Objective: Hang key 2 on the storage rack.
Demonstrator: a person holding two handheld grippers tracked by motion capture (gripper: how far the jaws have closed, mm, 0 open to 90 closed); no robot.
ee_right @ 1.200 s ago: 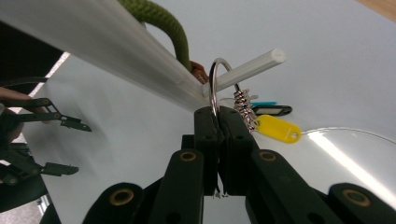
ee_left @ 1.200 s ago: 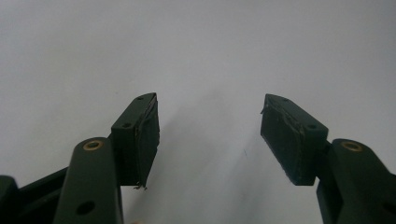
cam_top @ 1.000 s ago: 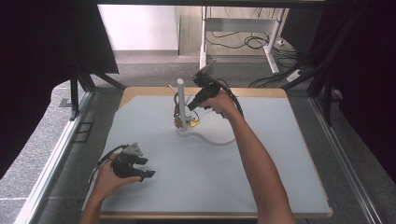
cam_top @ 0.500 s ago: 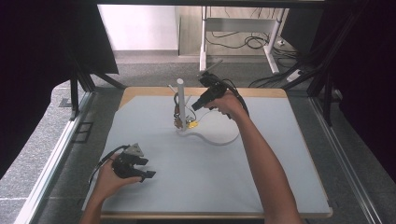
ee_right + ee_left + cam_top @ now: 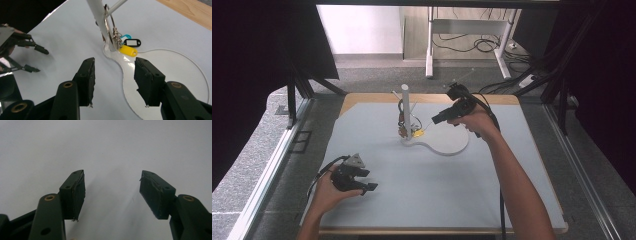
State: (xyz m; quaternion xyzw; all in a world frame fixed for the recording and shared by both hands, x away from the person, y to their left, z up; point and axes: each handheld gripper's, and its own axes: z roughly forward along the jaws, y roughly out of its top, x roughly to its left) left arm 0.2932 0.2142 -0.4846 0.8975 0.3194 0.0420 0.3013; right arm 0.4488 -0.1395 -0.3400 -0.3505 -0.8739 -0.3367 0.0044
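A white post (image 5: 406, 111) on a flat white stand (image 5: 447, 142) is seen from the high view, far on the grey table mat (image 5: 437, 190). The right gripper (image 5: 438, 118) is held just right of the post, with its jaws apart and nothing between them. The left gripper (image 5: 367, 186) is rested near the left, jaws wide over bare mat. Small things are made clear by the right gripper view: a yellow key tag (image 5: 128, 50), a black key tag (image 5: 132, 42) and a blue clip (image 5: 126, 36) are hung on metal rings (image 5: 114, 35) at the foot of the post.
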